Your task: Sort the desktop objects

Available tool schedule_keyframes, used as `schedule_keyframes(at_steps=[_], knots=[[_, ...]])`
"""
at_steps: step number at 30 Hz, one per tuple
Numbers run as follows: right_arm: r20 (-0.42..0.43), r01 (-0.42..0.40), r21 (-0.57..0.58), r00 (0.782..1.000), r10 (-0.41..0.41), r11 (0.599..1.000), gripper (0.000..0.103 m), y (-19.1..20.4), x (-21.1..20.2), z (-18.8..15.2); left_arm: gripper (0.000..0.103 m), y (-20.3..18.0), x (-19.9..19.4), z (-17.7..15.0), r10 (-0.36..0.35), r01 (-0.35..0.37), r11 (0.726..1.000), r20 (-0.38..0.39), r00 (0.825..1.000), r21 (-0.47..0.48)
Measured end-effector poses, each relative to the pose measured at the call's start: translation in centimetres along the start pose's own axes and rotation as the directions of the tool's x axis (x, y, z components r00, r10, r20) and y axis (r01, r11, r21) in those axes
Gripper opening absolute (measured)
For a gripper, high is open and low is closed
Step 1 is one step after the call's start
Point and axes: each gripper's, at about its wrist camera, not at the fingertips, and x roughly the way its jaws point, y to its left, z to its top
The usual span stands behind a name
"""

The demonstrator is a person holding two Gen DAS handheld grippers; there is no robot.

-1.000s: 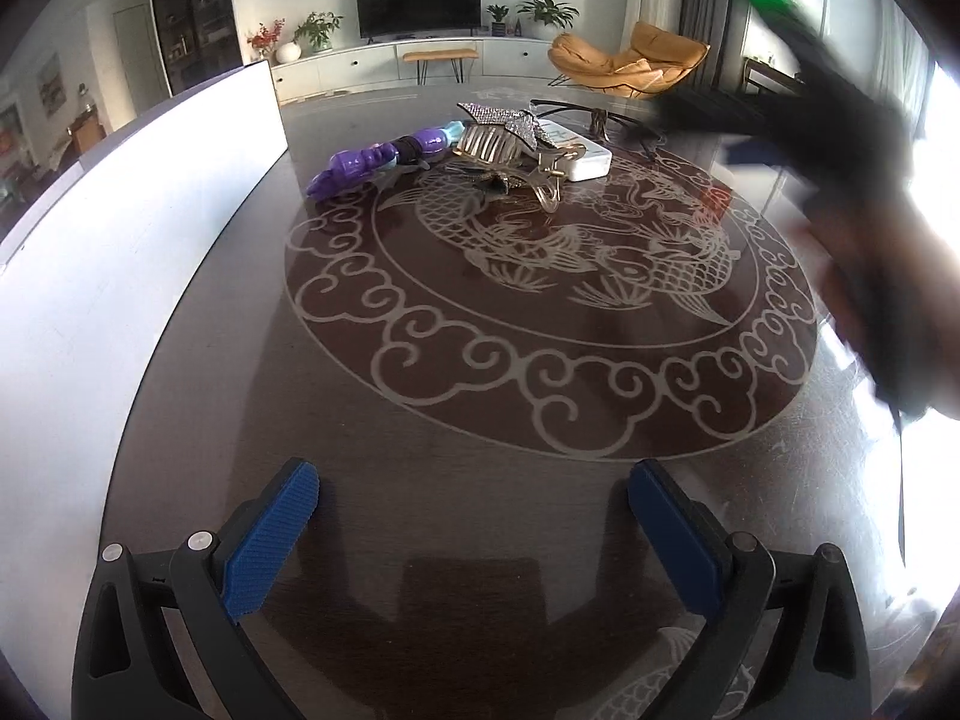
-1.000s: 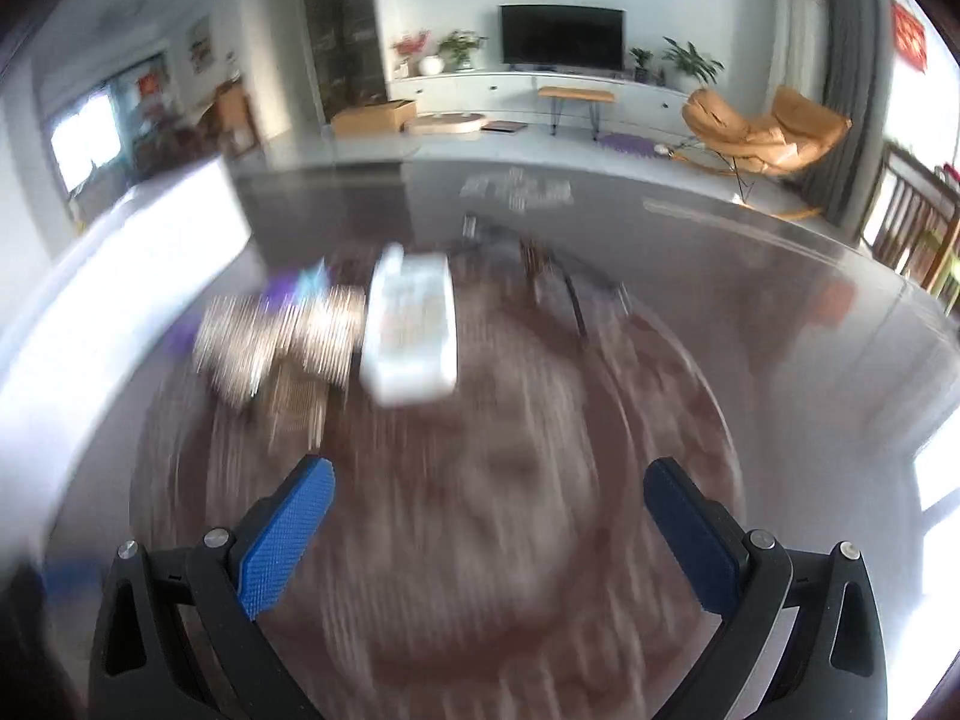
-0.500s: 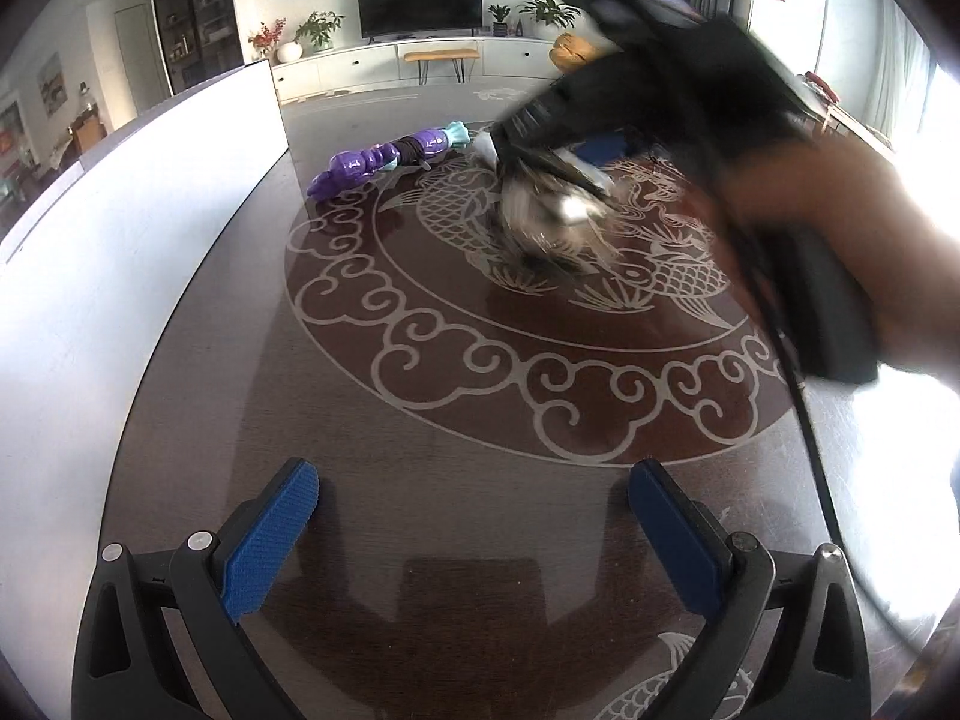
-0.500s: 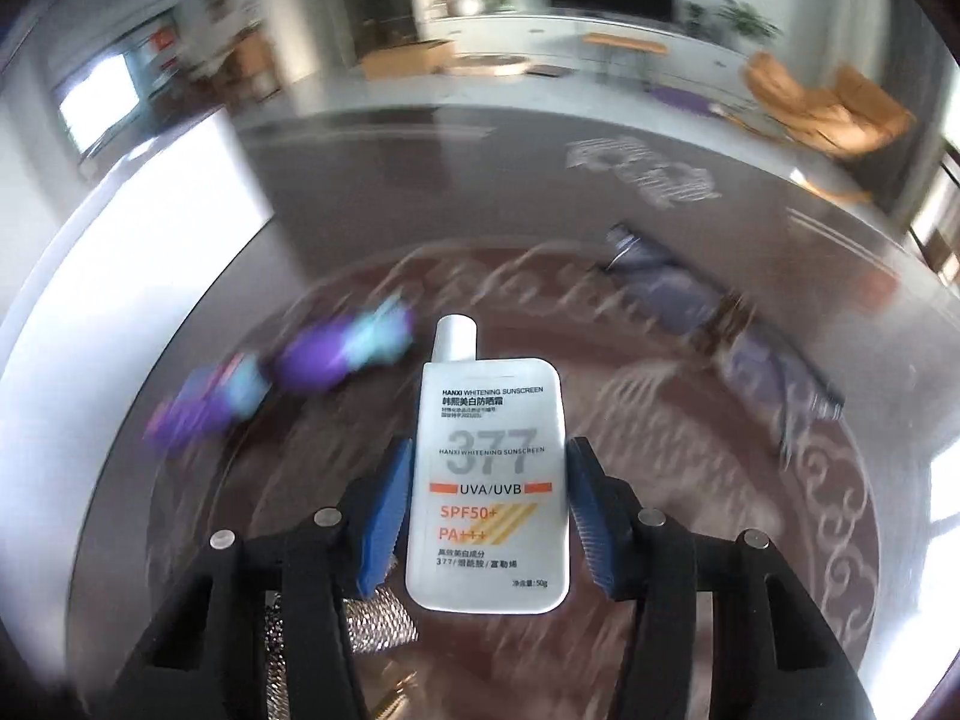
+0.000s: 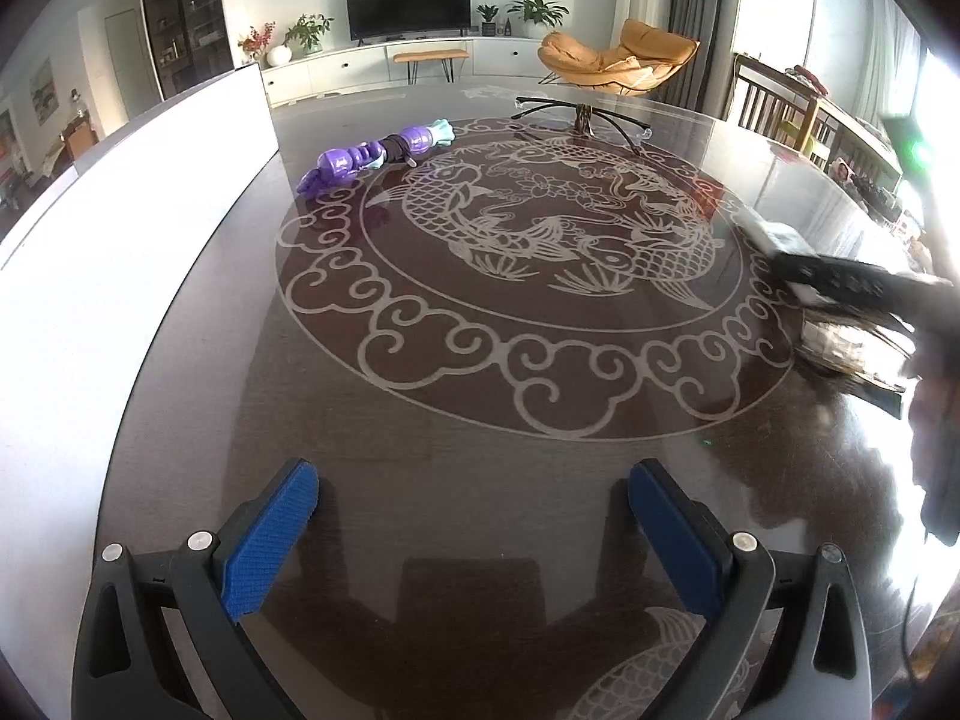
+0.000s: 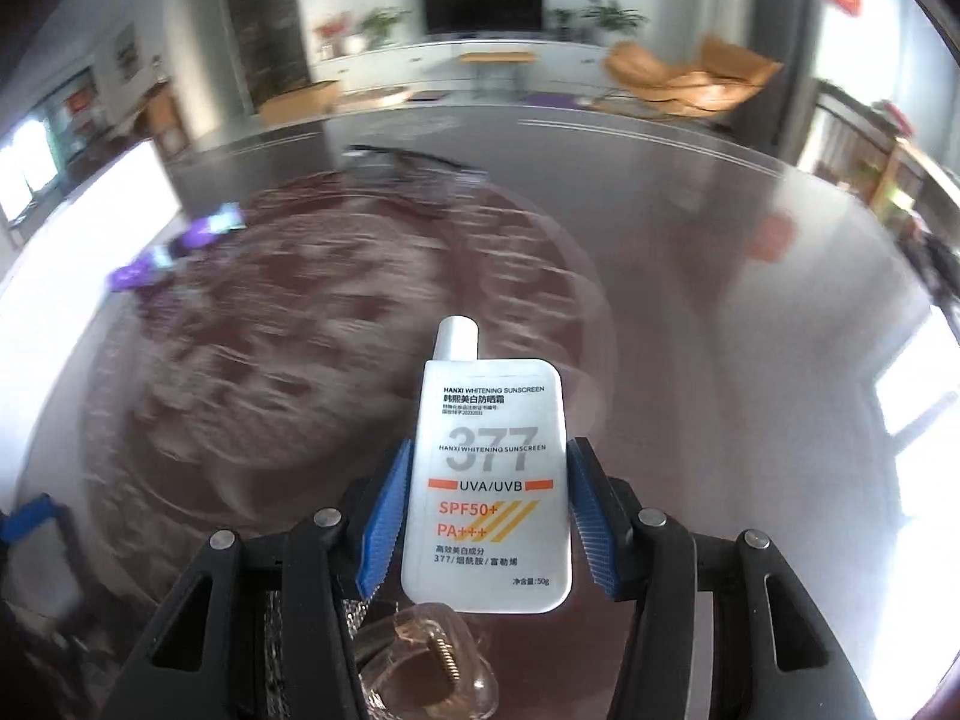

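Sunscreen tube (image 6: 486,480) sat clamped upright between the right gripper's (image 6: 487,516) blue pads, above the dark table (image 6: 690,300). Left gripper (image 5: 474,528) hung wide and empty; a purple toy (image 5: 372,159) lay well beyond it.

Toy (image 5: 377,157) at table's (image 5: 420,408) far left, glasses (image 5: 582,114) behind centre, sunscreen tube (image 6: 487,480) above a hair clip (image 6: 420,654)
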Motion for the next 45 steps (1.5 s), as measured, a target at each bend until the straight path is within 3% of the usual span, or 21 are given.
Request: schedule_keyframes(at_steps=[6,17,24,28,31,32,36,45], knots=[[-0.009,-0.018,-0.028,1.0,0.018,0.999,0.052,0.5,-1.5,-1.2,0.103,0.0,0.1,0.1,0.0,0.0,1.0,0.0,1.0,0.0],[0.003,-0.131,-0.179,0.991,0.134,0.975,0.052,9.8,-2.7,-3.3,0.103,0.2,-0.5,-0.3,0.001,-0.001,1.0,-0.005,1.0,-0.002],[0.012,-0.084,-0.086,0.996,0.085,0.993,0.052,5.5,-3.9,-4.6,0.103,0.2,-0.5,-0.4,0.001,-0.001,1.0,-0.005,1.0,-0.002],[0.017,-0.032,-0.096,0.999,0.034,0.995,0.052,2.6,-4.9,-5.8,0.103,0.2,-0.5,-0.4,0.0,0.0,1.0,-0.005,1.0,-0.002],[0.026,-0.062,-0.097,0.998,0.065,0.993,0.053,1.7,-5.6,-6.7,0.103,0.2,-0.5,-0.4,0.001,-0.001,1.0,-0.004,1.0,-0.003],[0.028,-0.07,-0.09,0.997,0.073,0.993,0.054,1.6,-5.7,-6.9,0.103,0.2,-0.5,-0.4,0.0,0.0,1.0,-0.003,1.0,-0.003],[0.02,-0.092,-0.092,0.995,0.095,0.991,0.076,1.6,-5.6,-7.0,0.103,0.2,-0.5,-0.5,0.0,0.0,1.0,-0.002,1.0,-0.003],[0.002,-0.125,-0.083,0.992,0.125,0.989,0.095,1.9,-5.0,-6.8,0.103,0.4,-0.6,-0.5,-0.001,0.001,1.0,-0.005,1.0,-0.006]])
